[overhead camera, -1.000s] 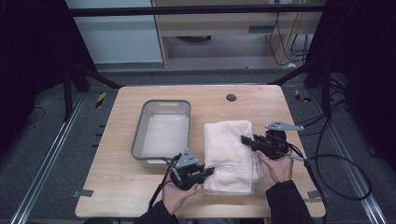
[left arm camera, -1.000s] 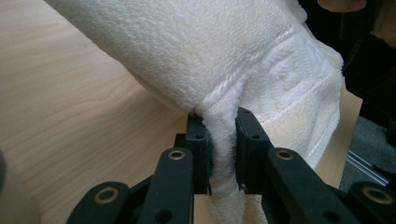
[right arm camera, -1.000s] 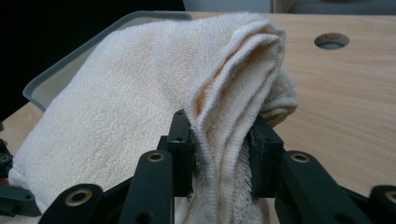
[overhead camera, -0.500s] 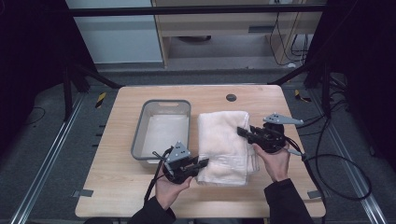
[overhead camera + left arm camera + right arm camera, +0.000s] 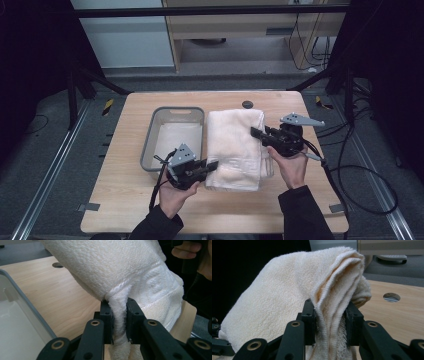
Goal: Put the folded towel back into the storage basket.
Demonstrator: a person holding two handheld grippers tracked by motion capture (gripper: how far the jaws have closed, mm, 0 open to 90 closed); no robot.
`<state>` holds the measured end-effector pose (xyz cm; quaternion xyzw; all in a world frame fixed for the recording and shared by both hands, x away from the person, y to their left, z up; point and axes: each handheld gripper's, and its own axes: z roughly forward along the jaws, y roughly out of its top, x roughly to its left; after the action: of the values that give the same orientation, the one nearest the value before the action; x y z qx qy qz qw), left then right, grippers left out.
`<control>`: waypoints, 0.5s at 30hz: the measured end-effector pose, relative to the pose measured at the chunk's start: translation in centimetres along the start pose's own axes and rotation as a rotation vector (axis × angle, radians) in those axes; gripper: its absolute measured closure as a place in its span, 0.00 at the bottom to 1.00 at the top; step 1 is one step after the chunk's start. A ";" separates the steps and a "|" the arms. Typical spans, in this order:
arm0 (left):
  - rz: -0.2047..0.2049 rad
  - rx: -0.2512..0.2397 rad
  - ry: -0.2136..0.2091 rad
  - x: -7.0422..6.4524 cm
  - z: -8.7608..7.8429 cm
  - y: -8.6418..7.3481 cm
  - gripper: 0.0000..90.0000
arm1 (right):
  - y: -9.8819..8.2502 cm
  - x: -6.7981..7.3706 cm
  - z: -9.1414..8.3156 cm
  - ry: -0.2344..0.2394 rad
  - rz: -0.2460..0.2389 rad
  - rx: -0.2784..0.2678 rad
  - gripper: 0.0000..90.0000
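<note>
Thick looped terry towel [image 5: 235, 145] (folded layers) beside smooth grey tray [image 5: 150, 150].

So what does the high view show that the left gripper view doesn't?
High view alone: the whole folded towel with a tool at each side, left tool and right tool, plus the full grey bin beside it. Left gripper view alone: the towel's edge pinched tight between its two black jaws, terry weave plain. Both share: towel, wooden table, bin wall, the table's round hole.
</note>
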<state>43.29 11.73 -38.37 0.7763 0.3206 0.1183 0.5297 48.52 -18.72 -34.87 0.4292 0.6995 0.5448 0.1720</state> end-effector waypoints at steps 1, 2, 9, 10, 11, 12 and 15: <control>-0.001 -0.005 0.002 0.1 -0.1 0.1 0.86 | 0.2 0.2 0.0 -0.002 -0.001 -0.004 0.75; 0.001 -0.007 0.003 0.2 -0.2 0.2 0.86 | 0.4 0.3 0.1 -0.003 -0.003 -0.010 0.75; 0.007 -0.036 0.012 0.7 -1.1 0.9 0.86 | 1.7 1.0 0.4 0.005 -0.014 -0.027 0.75; 0.006 -0.042 0.014 0.9 -1.3 0.9 0.86 | 1.9 1.1 0.5 0.006 -0.018 -0.028 0.75; 0.004 -0.046 0.015 1.0 -1.4 0.9 0.86 | 2.0 1.3 0.6 0.006 -0.021 -0.030 0.75; 0.003 -0.049 0.018 1.1 -1.6 1.0 0.86 | 2.2 1.4 0.6 0.006 -0.023 -0.033 0.75; -0.002 -0.061 0.025 1.4 -2.0 1.2 0.86 | 2.6 1.9 0.9 0.008 -0.028 -0.040 0.75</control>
<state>43.73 13.84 -36.70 0.7579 0.3244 0.1369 0.5492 49.15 -16.57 -32.35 0.4139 0.6950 0.5580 0.1855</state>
